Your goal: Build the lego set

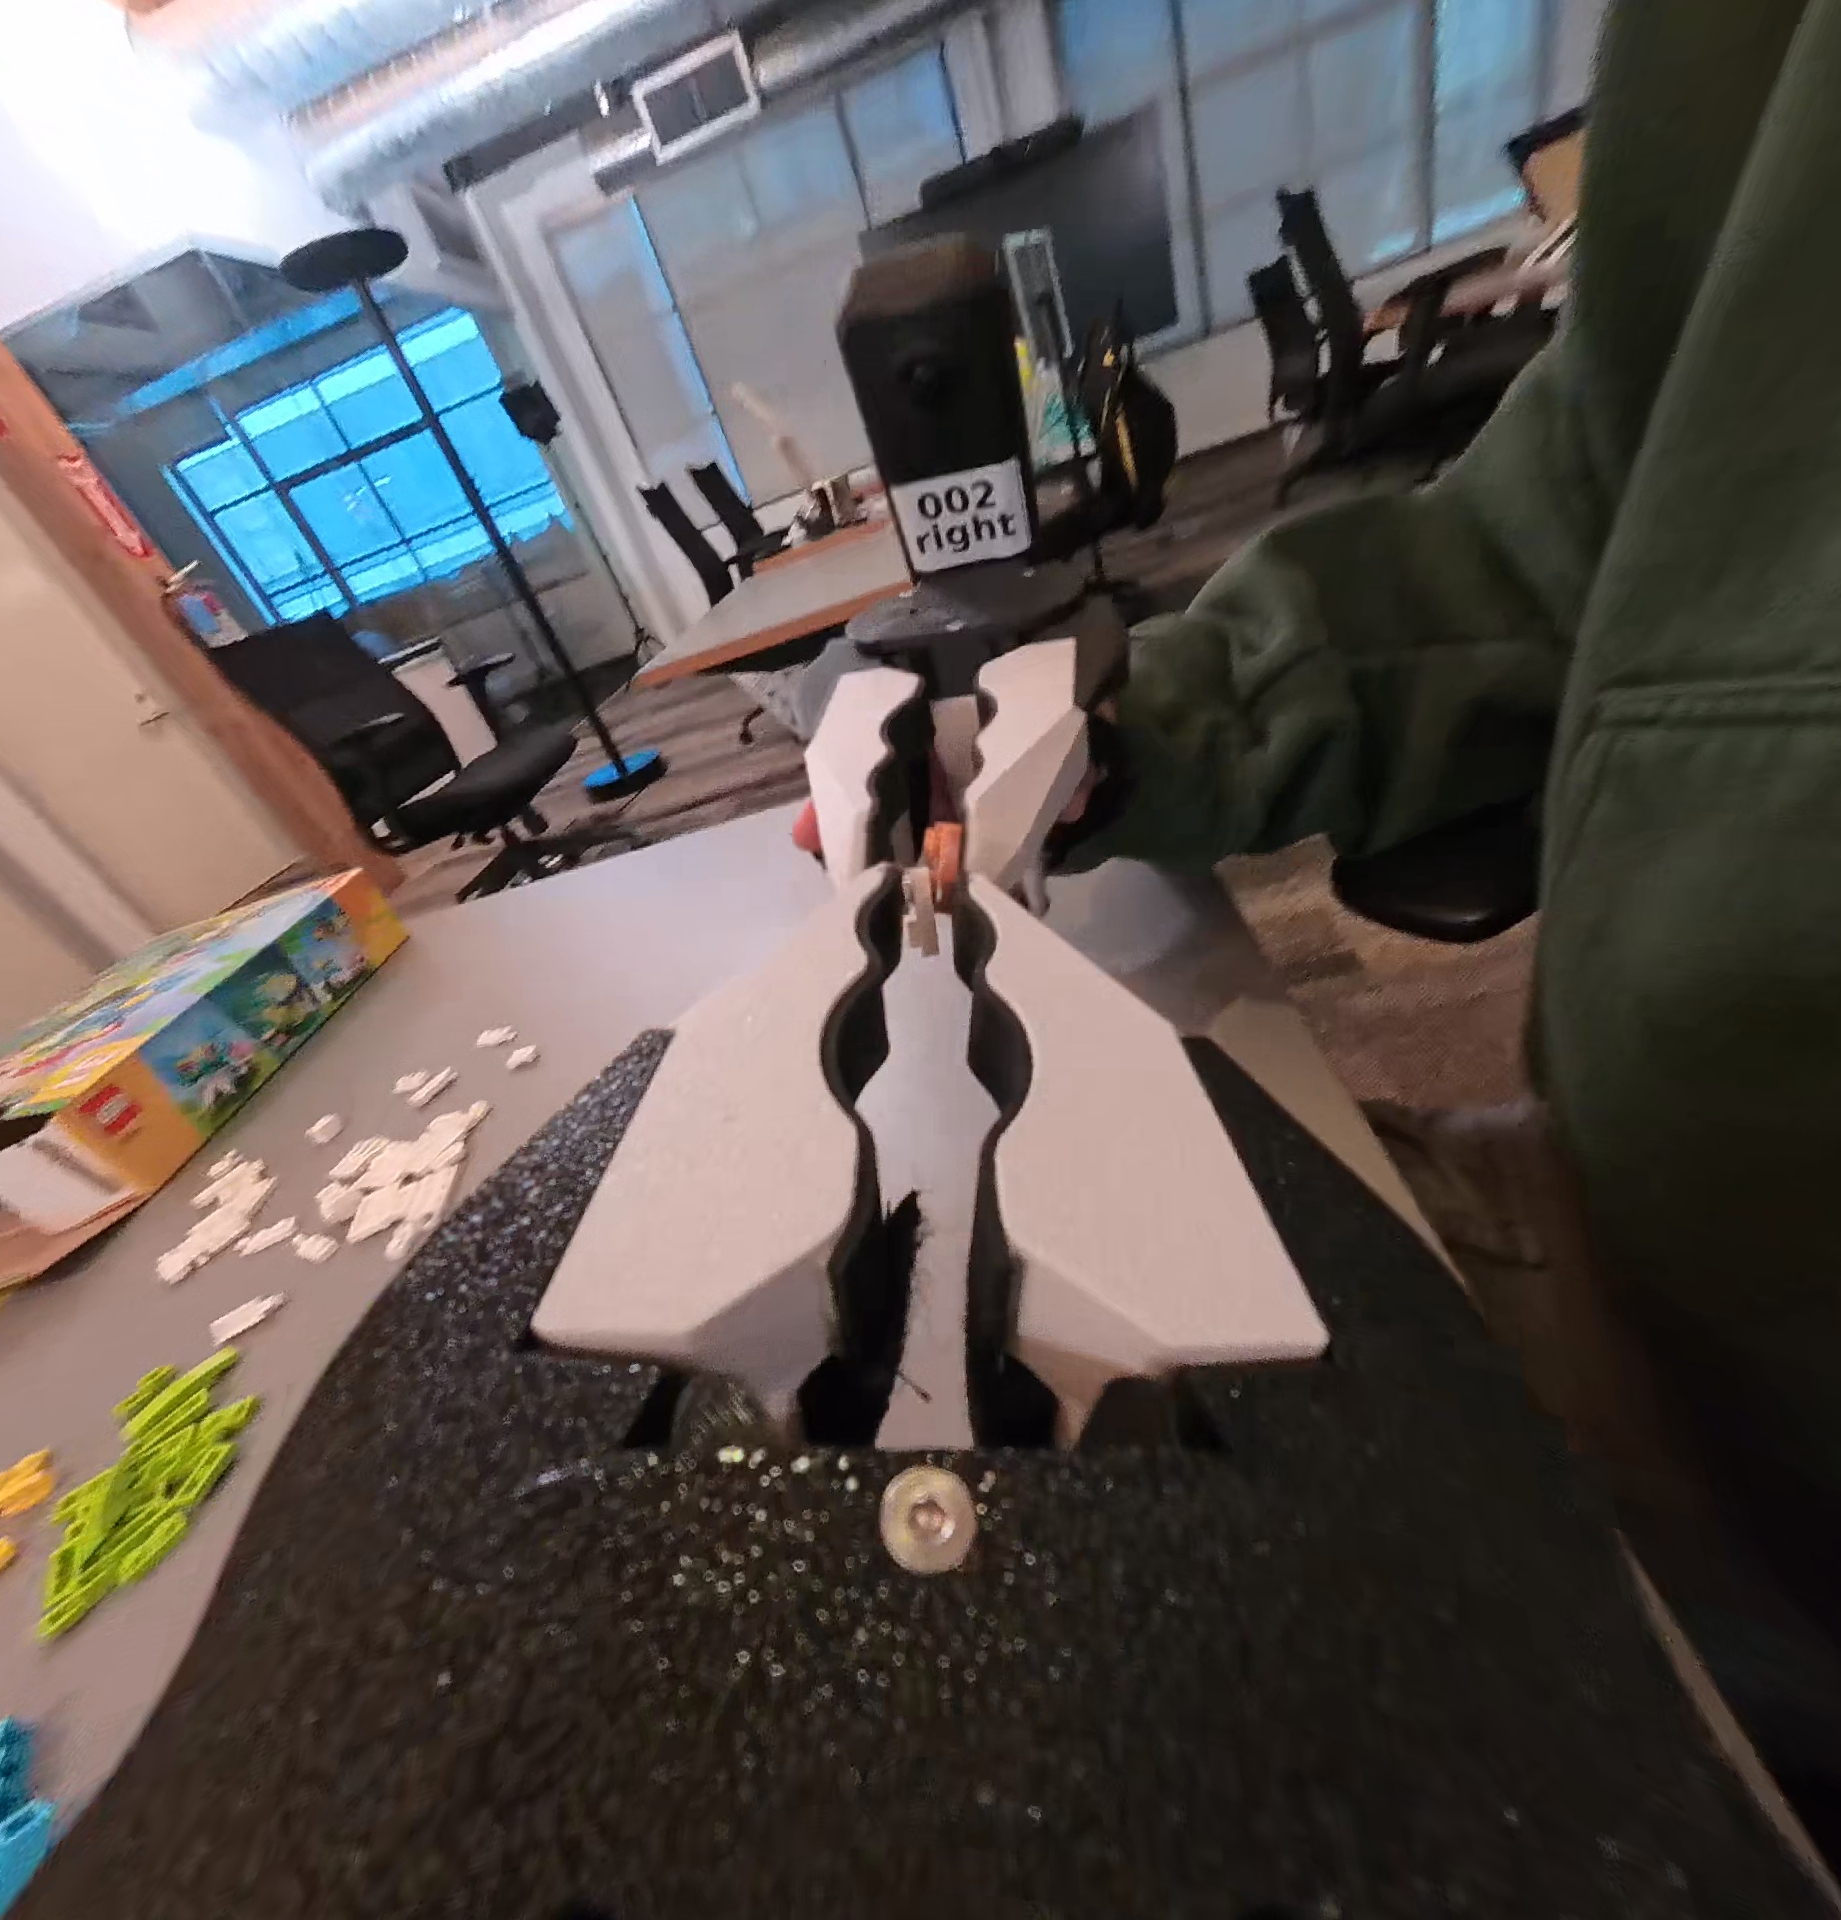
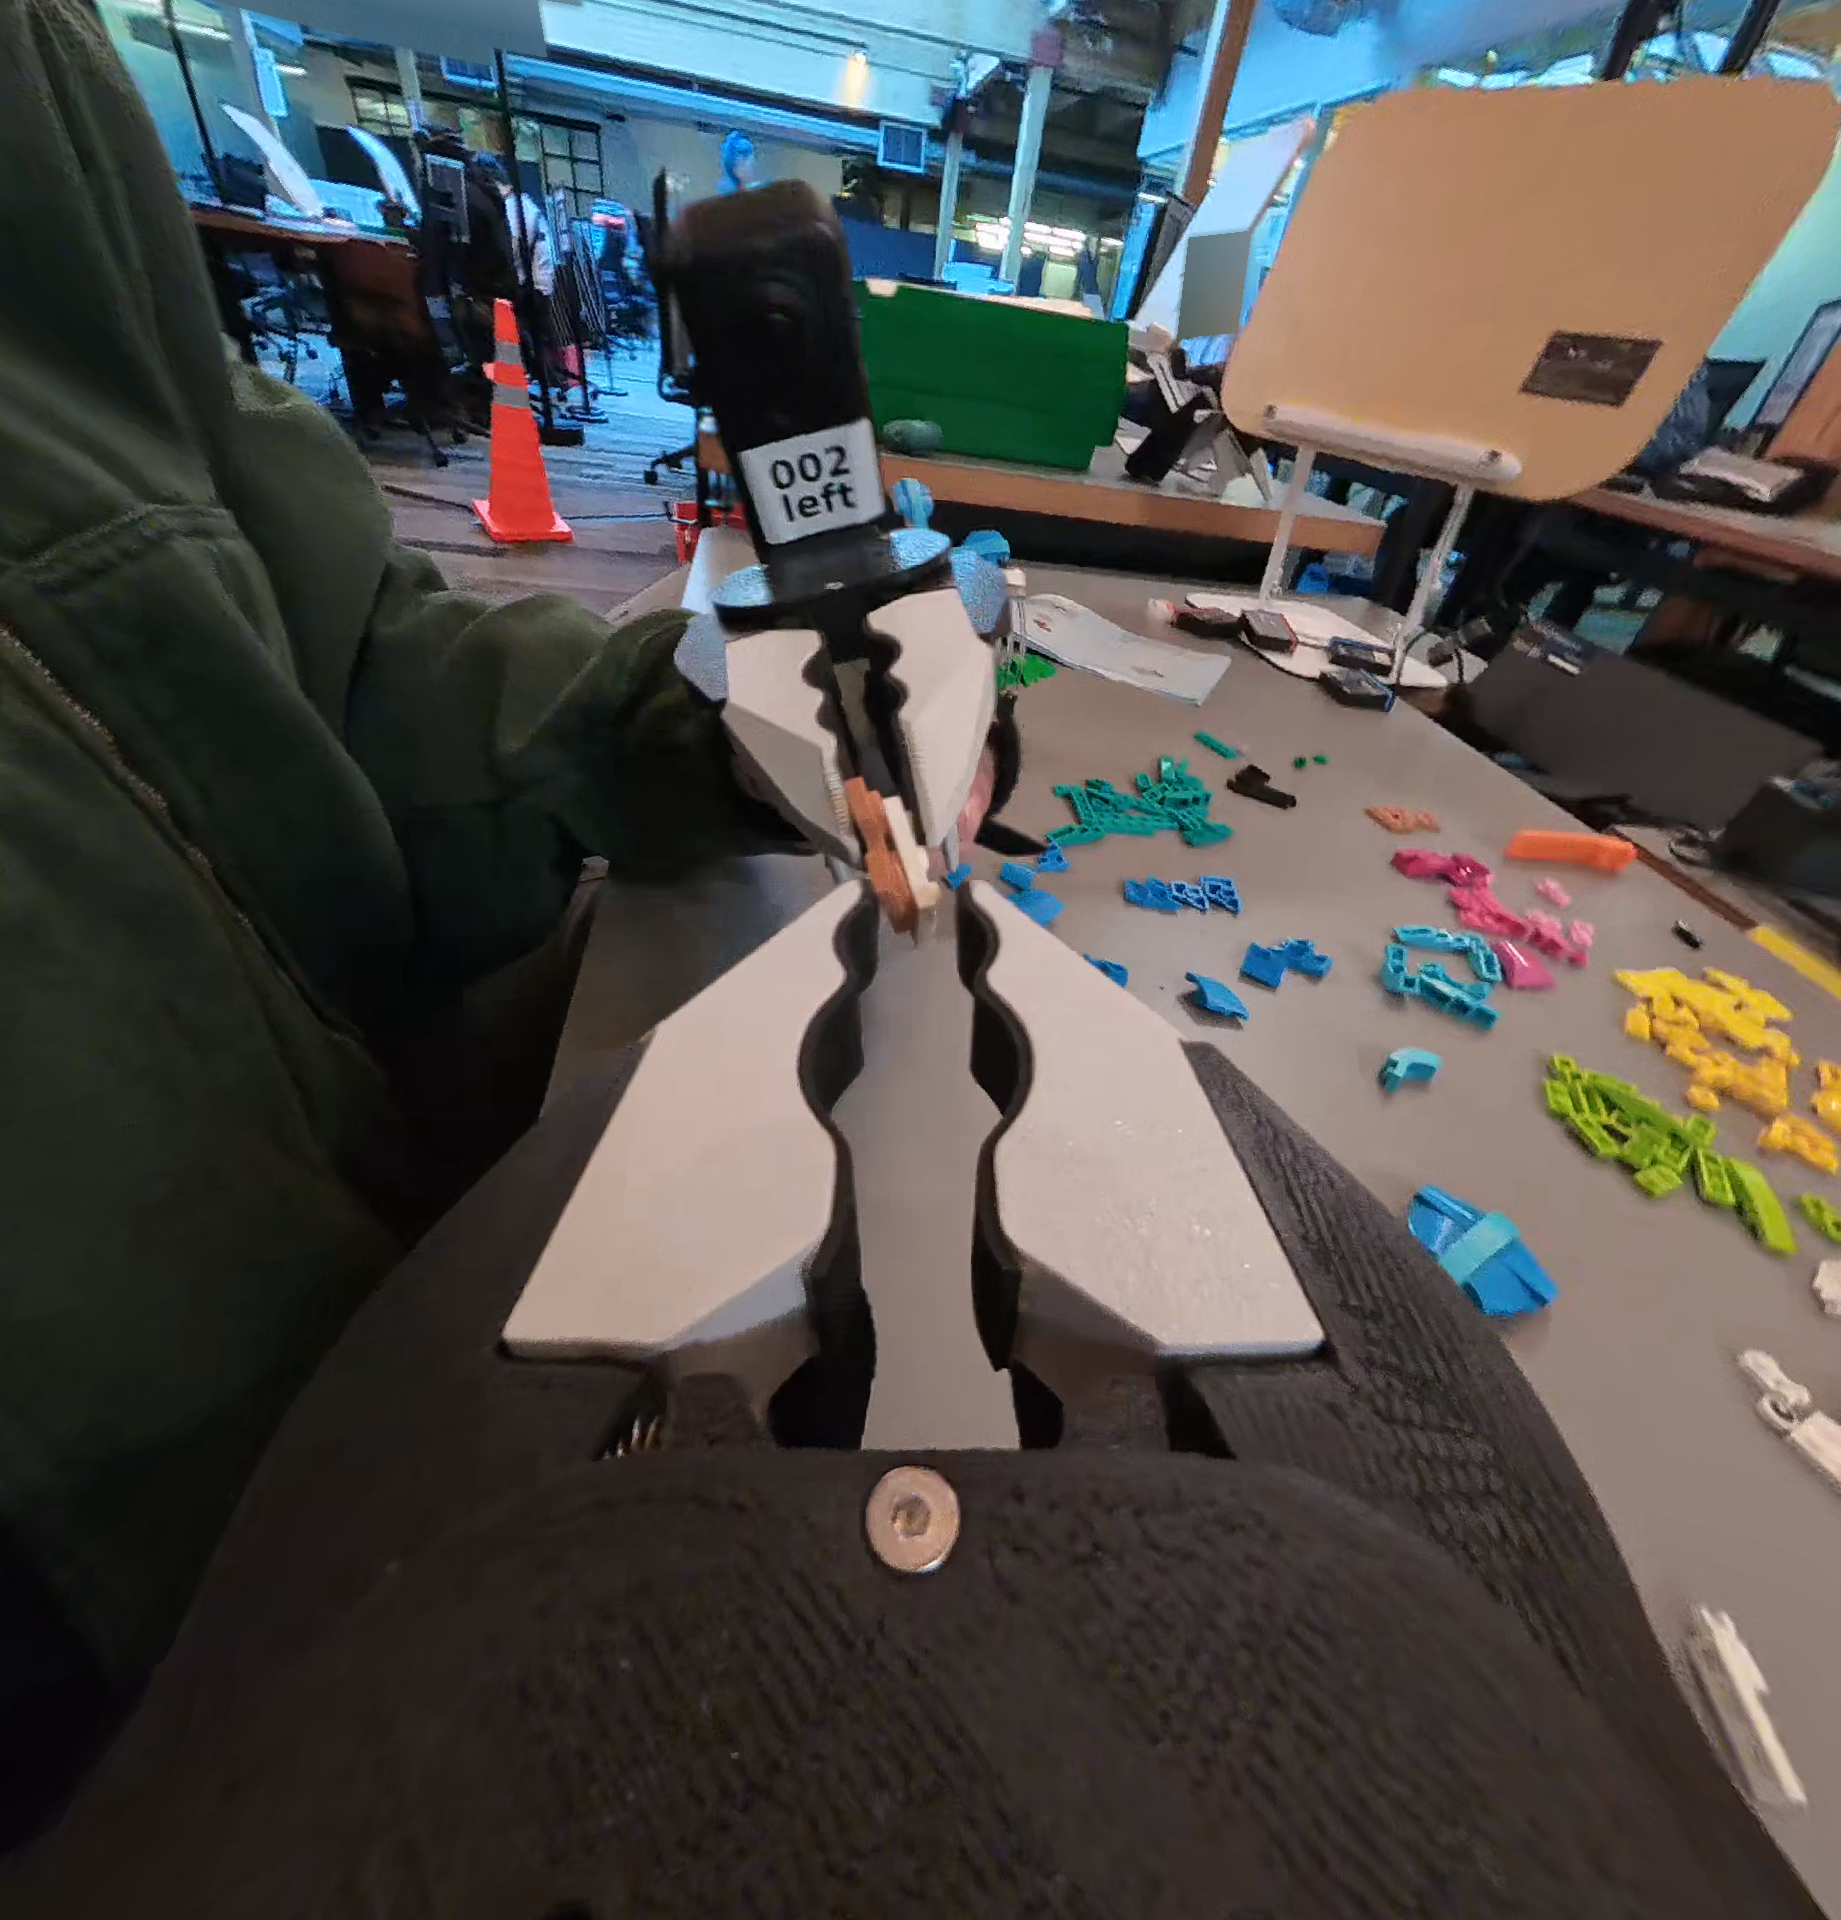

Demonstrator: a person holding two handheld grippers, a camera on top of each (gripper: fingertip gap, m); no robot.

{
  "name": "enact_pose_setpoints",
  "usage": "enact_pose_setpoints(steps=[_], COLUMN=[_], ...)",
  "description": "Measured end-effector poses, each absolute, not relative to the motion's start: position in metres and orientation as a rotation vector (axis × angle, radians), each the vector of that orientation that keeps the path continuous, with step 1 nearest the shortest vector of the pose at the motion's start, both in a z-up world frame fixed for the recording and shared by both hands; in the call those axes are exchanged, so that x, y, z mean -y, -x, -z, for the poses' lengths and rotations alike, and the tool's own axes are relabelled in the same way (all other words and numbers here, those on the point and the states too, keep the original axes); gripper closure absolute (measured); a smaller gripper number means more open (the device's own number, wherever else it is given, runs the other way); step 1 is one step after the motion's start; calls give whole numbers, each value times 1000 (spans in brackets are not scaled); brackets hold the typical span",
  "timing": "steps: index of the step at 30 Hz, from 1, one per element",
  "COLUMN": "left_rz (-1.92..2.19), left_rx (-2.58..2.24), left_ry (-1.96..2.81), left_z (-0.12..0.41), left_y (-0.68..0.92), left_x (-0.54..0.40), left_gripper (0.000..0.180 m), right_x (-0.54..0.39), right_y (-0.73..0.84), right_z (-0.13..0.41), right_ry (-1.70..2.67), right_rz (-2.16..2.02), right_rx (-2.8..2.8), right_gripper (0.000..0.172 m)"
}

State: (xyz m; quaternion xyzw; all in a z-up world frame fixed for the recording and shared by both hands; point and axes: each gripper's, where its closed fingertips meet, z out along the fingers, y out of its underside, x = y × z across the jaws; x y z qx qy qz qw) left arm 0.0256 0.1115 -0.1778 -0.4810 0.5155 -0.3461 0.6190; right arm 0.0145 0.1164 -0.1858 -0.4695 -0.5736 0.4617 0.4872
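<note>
The two claws are meeting tip to tip above the table (image 2: pixel 1311 1039) — left gripper (image 2: pixel 885 831) clamping a joined orange piece (image 2: pixel 880 852) and cream piece (image 2: pixel 911 847), right gripper (image 2: pixel 911 914) standing apart around their lower end.

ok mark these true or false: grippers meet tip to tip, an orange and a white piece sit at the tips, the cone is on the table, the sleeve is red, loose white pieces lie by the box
1. The left gripper and right gripper meet tip to tip: true.
2. An orange piece and a white piece sit together at the tips: true.
3. The cone is on the table: false, it stands on the floor behind.
4. The sleeve is red: false, dark green.
5. Loose white pieces lie by the box: true.
</note>
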Motion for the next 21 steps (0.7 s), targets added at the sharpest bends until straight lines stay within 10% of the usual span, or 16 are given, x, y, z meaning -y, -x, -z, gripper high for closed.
enact_pose_setpoints(steps=[21], left_rz=[663], left_rx=[-1276], left_ry=[1143], left_z=[197], left_y=[-14], left_x=[-112], left_gripper=[165], right_x=[-119], right_y=[-8], right_z=[201], right_ry=[1036], right_rz=[-573], right_rx=[1590], right_gripper=[163])
